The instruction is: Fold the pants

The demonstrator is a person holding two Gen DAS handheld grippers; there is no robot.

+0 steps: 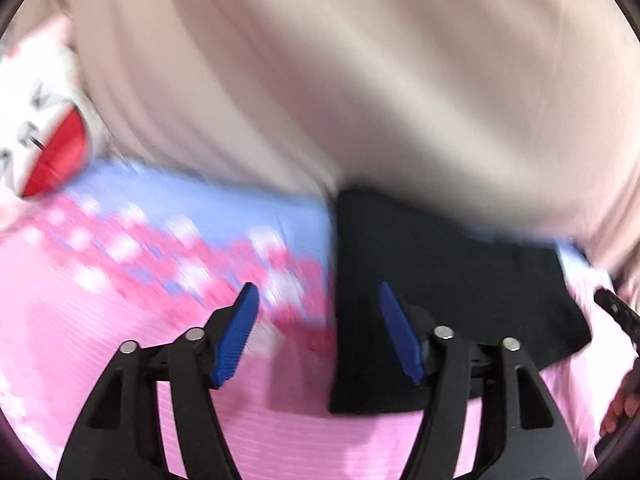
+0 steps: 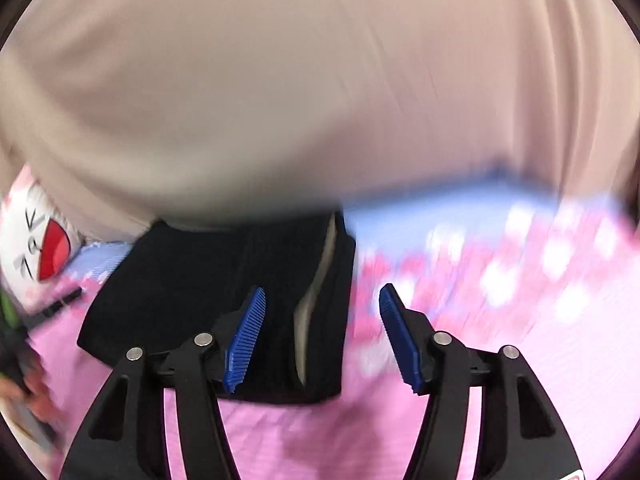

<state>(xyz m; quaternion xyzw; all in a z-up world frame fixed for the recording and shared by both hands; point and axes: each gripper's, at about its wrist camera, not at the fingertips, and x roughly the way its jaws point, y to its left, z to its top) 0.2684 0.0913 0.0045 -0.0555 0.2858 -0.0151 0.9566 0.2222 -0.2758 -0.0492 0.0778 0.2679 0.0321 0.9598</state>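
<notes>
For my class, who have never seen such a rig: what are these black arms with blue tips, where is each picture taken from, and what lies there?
Each picture comes from a camera on a hand-held gripper, looking along its two fingers. One shows the left gripper, the other the right gripper. Both stand open and hold nothing. Below them, folded black pants lie on a pink and blue patterned cover. Beige cloth fills the background, and a white cushion with a red patch sits to the side. Everything is motion-blurred.
</notes>
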